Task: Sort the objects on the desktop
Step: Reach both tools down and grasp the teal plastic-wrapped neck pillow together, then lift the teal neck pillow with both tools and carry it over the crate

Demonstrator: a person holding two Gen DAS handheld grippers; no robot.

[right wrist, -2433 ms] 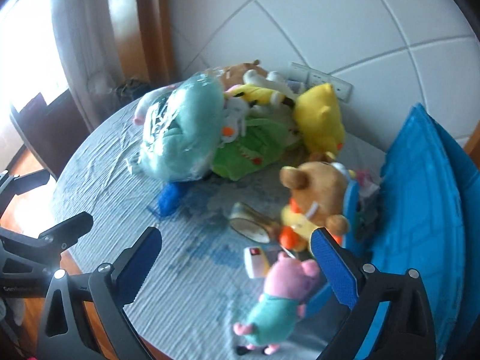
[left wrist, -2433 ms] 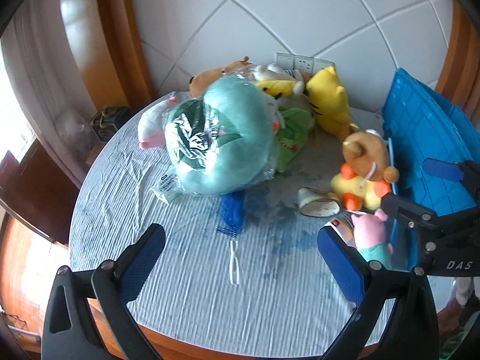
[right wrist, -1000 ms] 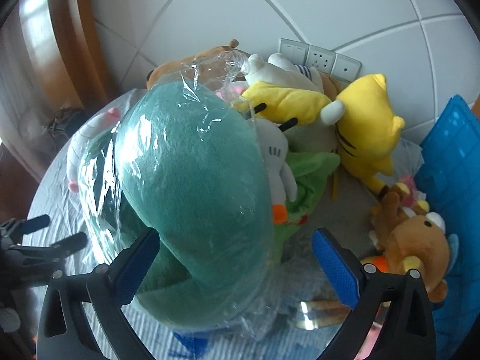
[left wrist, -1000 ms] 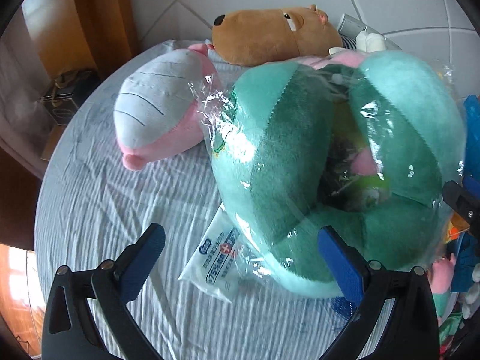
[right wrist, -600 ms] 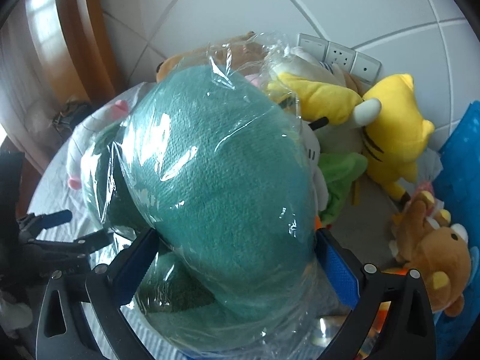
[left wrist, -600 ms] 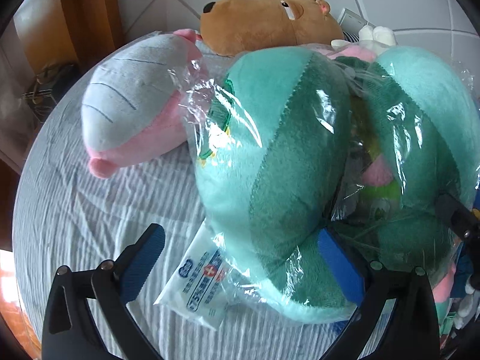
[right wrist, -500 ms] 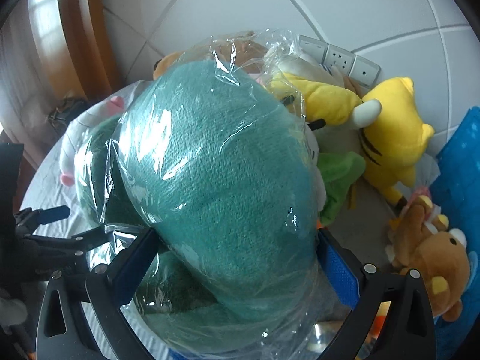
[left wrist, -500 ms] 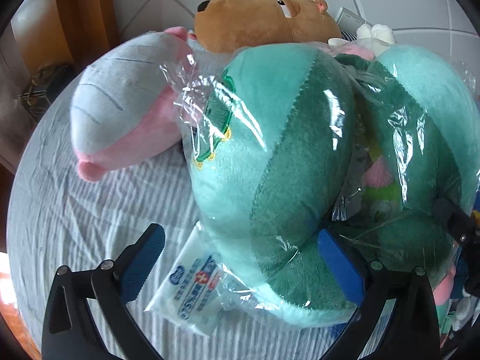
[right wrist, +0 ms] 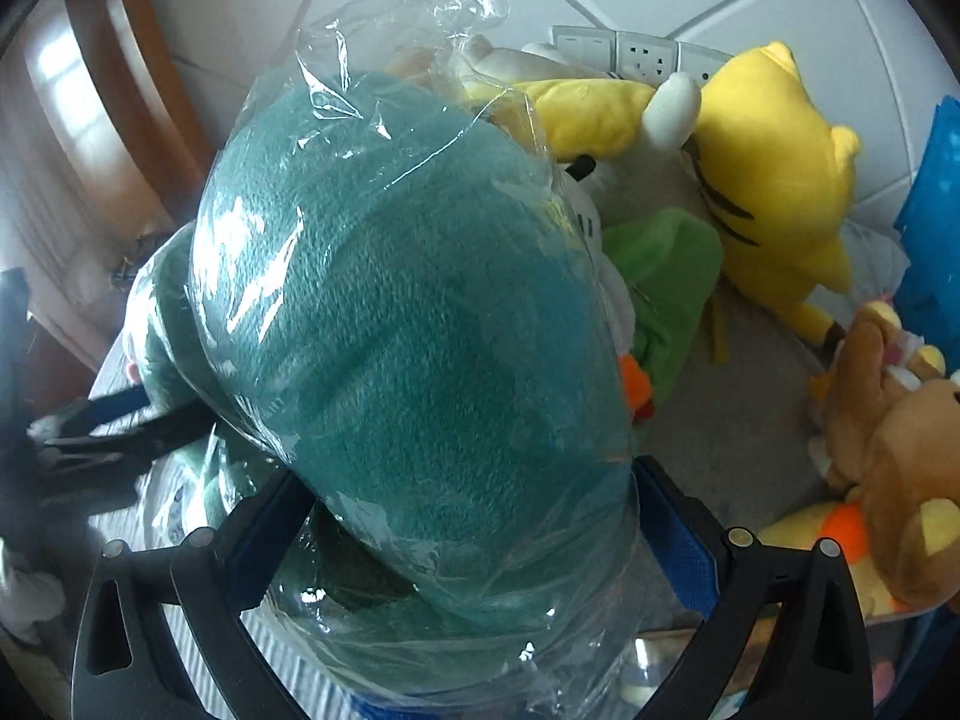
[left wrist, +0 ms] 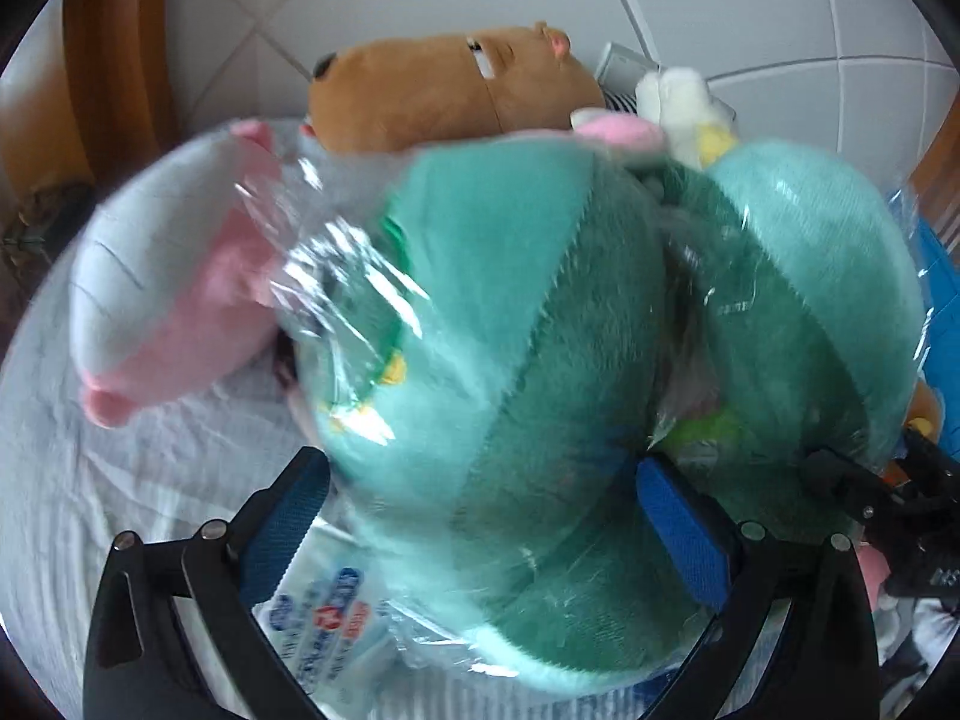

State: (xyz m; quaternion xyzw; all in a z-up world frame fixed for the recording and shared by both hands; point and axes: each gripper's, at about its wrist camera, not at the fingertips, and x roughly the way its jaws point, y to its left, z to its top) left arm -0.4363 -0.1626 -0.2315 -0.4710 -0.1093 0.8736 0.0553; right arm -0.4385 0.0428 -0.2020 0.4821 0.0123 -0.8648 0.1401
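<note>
I have both claws spread wide around the bagged green pillow [left wrist: 540,330]: my left gripper [left wrist: 486,510] and right gripper [right wrist: 468,540] each press their blue pads against it. It sits mid-table, over a wipes pack [left wrist: 324,624], against the pink plush [left wrist: 162,300].

Wrapped pillow [left wrist: 540,330] on table [left wrist: 120,480], wipes pack [left wrist: 324,618] under it.

The white packet [left wrist: 318,630] has blue writing and a red mark on it, but it is too blurry to read.
</note>
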